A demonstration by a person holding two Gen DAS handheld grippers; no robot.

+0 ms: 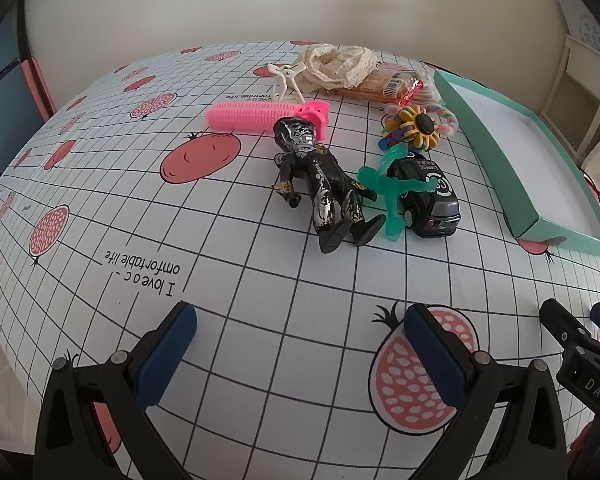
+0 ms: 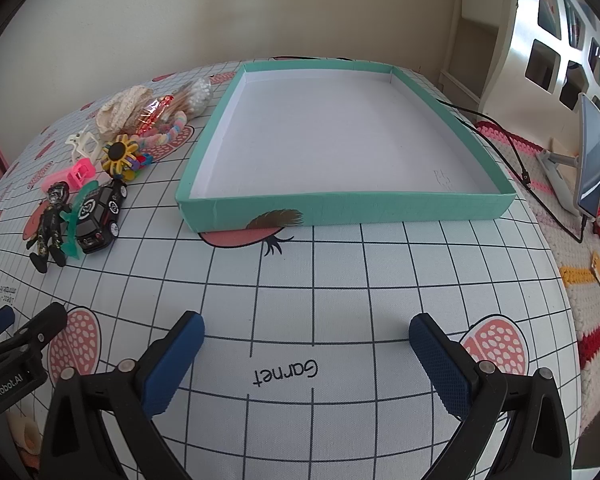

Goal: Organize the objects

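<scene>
Both claws hang wide open, nothing held: left claw and right claw sit low over the gridded surface, well short of the clutter.

The goods lie in one heap just left of the teal tray, which is bare inside. In the heap: black figure, green stretchy man draped on the toy car, pink roller, flower clip, white hair clip, lace bundle, snack packet.

Risks, as we judge them: the green man touches both car and figure, so gripping one may drag the others. The figure's loose limbs could slip from the pads. The tray's low wall may catch an item carried in too low.

Left view shows the heap close up and only the tray's left wall. Right view shows the whole tray, plus a phone on a stand and cable right of it, unseen from the left.
</scene>
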